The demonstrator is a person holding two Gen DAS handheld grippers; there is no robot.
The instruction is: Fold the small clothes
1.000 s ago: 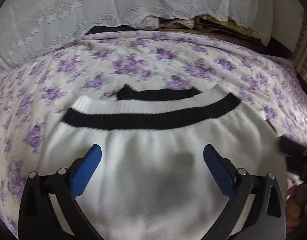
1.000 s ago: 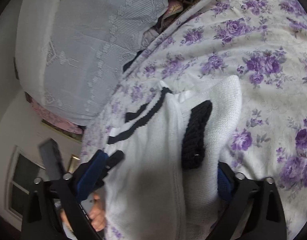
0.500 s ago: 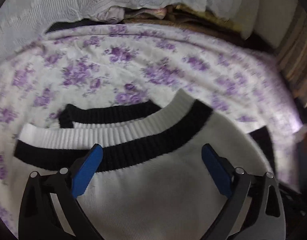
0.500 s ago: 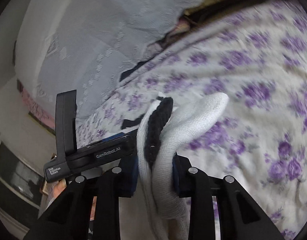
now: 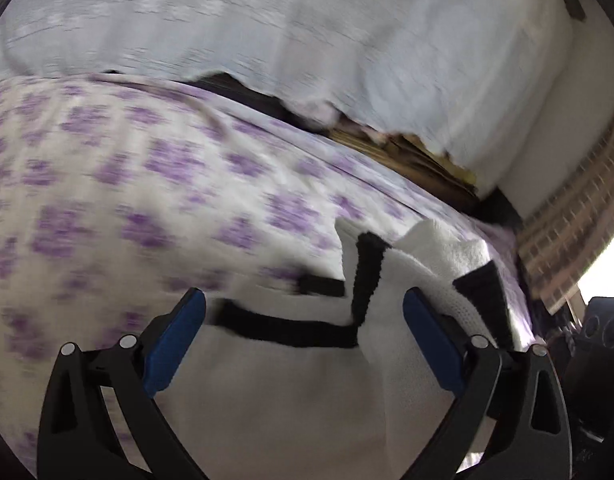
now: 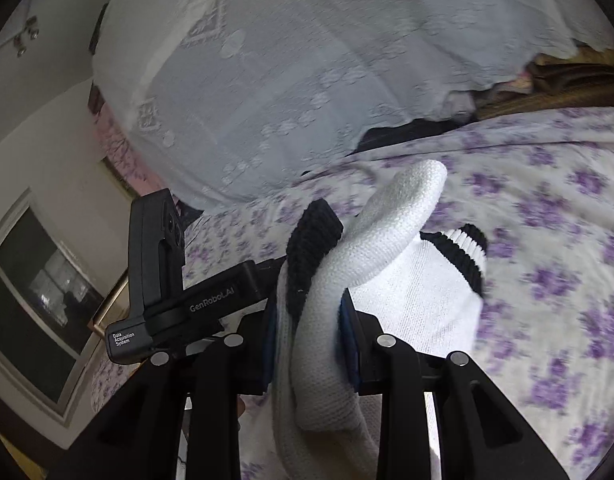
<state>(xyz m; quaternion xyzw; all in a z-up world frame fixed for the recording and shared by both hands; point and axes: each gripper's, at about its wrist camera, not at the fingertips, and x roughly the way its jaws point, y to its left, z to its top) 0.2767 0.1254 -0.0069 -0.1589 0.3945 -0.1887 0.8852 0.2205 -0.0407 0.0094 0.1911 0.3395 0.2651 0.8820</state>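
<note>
- Since a second ago: right gripper (image 6: 310,336) gone from wide open around the white knit sweater (image 6: 391,280) to pinched hard on a bunched fold of it, near the black cuff (image 6: 313,236).
- Half a second ago already clamped; now lifted further, with the white sleeve loop arching up and to the right above the fingers.
- Left gripper (image 5: 303,344) unchanged in opening: blue pads (image 5: 175,340) spread wide, nothing between them, hovering over the sweater's (image 5: 275,384) flat white body.
- Left view swung since the last picture: black hem stripe (image 5: 283,326), earlier spread across the frame, now shorter and kinked upward at its right end, where the cloth is being pulled up.
- Heavy blur in the left view; exact contact with the cloth not clear.
- Meaning for the task, as a judgement: a side or sleeve fold under way, right side carried over toward the left, left side probably about to pin or take the cloth.
- Location: sweater on the purple-flowered bedsheet (image 5: 107,200), near side of the bed, lace-covered pile (image 6: 307,60) far behind.
- Orientation: striped hem toward the far side, body running back toward the grippers; long axis near to far, though the lifted right part now stands up off the sheet.
</note>
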